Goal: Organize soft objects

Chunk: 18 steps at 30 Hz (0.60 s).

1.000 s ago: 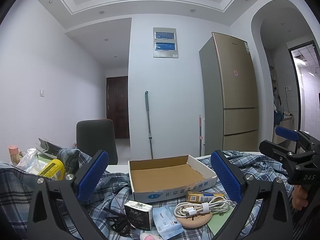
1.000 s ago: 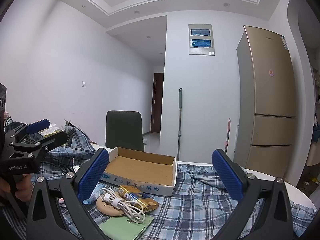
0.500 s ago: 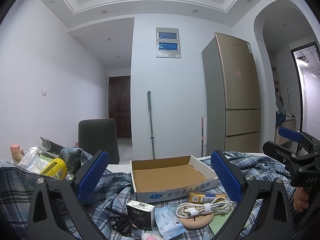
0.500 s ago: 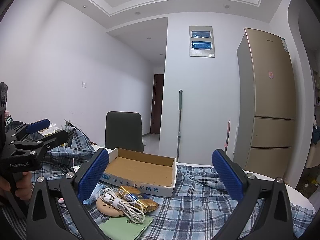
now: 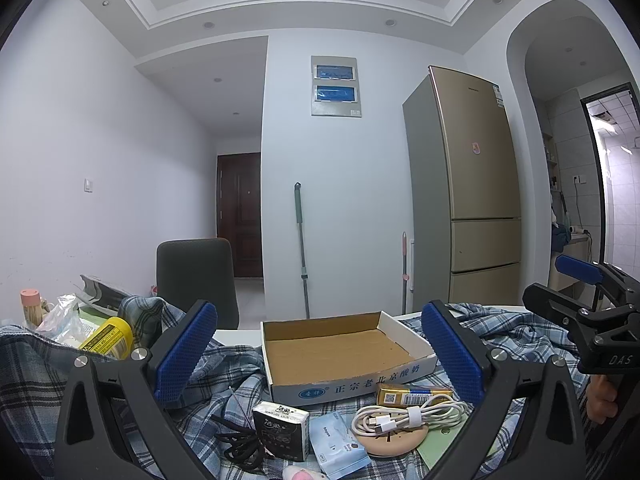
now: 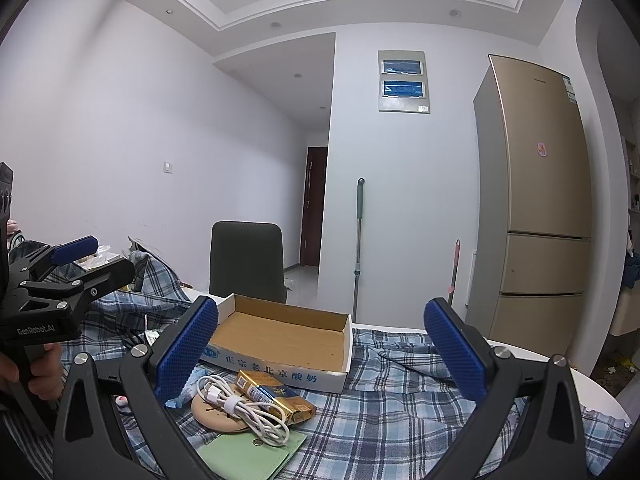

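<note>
Claws point(image 5: 318, 356) point(image 6: 320, 350) both released, I am hovering before the box point(image 5: 340, 354), picking a first tissue pack point(image 5: 282, 430) next.

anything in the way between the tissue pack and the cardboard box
Nothing visible blocks it. The tissue pack lies on the plaid cloth just in front of the open, empty cardboard box; only the box's low front wall must be cleared. Both the left gripper and right gripper are open, holding nothing.
</note>
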Tool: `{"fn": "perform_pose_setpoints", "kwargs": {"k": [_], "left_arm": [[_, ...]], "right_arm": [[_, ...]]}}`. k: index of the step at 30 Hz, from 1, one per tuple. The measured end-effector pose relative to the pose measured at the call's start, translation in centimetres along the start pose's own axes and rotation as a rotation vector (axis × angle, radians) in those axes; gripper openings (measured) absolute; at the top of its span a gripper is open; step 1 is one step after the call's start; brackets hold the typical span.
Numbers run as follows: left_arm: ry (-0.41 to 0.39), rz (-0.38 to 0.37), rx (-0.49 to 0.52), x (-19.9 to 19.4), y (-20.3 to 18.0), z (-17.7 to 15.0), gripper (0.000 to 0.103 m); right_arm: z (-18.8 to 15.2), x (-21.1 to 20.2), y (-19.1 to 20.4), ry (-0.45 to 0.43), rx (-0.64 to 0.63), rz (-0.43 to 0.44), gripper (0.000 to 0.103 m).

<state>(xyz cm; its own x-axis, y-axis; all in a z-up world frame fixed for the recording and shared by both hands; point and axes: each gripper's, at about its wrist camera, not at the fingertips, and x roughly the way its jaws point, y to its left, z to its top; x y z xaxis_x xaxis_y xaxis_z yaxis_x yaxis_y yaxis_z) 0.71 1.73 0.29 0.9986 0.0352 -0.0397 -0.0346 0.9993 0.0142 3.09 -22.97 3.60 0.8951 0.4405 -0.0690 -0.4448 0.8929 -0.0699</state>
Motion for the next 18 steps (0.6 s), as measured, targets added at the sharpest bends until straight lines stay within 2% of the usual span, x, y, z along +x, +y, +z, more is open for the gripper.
{"fn": "perform_pose_setpoints", "kwargs": {"k": [18], "left_arm": [[-0.003,0.005,0.005,-0.1,-0.18,-0.05,0.103]], "right_arm": [[-0.1,0.33,-0.37,0.022,0.008,0.002,0.103]]}}
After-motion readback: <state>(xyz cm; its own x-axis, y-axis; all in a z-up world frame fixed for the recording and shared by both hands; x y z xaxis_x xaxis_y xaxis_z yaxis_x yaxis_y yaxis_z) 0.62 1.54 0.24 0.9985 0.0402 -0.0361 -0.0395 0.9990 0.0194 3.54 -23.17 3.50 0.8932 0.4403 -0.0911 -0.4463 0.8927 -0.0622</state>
